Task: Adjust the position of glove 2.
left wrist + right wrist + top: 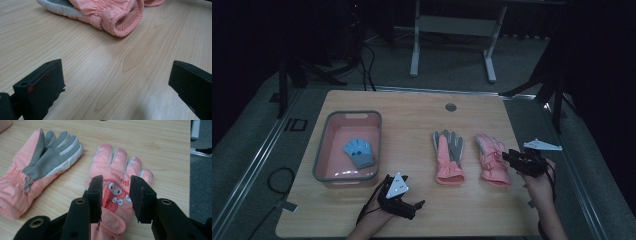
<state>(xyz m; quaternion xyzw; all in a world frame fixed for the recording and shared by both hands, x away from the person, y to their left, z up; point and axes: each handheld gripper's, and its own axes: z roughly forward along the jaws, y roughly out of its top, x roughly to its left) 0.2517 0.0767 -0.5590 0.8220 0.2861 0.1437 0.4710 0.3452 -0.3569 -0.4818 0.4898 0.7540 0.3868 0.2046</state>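
The pink glove with the cartoon patch [117, 192] lies back-up on the tabletop [412, 115], near its right edge, fingers pointing away from the person. The right claw [115, 195] hovers just above its cuff end, jaws partly apart with nothing pressed between them. Just beside this glove to the left lies a second pink glove [448, 157], grey palm up, its open ribbed cuff toward the person. The left claw [411, 204] rests low near the front edge of the tabletop, jaws wide and empty, aimed at that second glove's cuff. A pink basin [323, 150] at the left holds a small blue-grey glove [360, 152].
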